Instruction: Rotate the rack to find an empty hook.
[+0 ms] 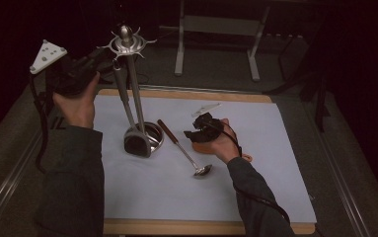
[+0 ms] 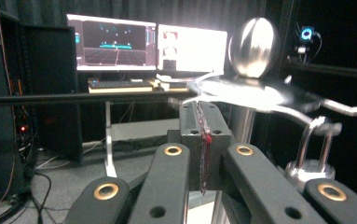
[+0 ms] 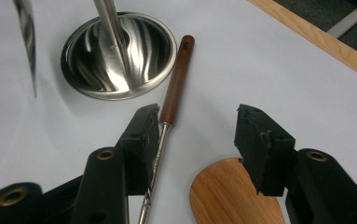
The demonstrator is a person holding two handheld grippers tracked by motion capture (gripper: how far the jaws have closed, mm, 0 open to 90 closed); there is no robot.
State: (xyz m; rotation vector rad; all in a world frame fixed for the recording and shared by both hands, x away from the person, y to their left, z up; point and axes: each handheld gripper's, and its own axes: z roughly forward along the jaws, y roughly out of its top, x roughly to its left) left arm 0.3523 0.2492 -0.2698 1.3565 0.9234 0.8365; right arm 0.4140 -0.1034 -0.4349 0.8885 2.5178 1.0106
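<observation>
On white mat: right gripper [image 3: 192, 128] jaws wide beside ladle [image 3: 174, 95], pre-grasp; next, centre on handle. Left gripper [image 2: 203, 123] closed, empty, near rack [image 1: 127, 44].

Ladle [image 3: 175, 88] and wooden spatula [image 3: 229, 196] flank right gripper [image 3: 197, 140].

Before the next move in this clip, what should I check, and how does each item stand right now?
1. Right tongs open: ok.
2. Brown-handled metal ladle lying free on the white sheet: ok.
3. Ladle handle centred between the right tongs' jaws: not ok, it runs along one jaw.
4. Light wooden spatula out of the grasp path: not ok, it lies under the other jaw.
5. Left tongs shut, beside the steel utensil rack's top: ok.
6. Free hook on the rack: cannot tell.
</observation>
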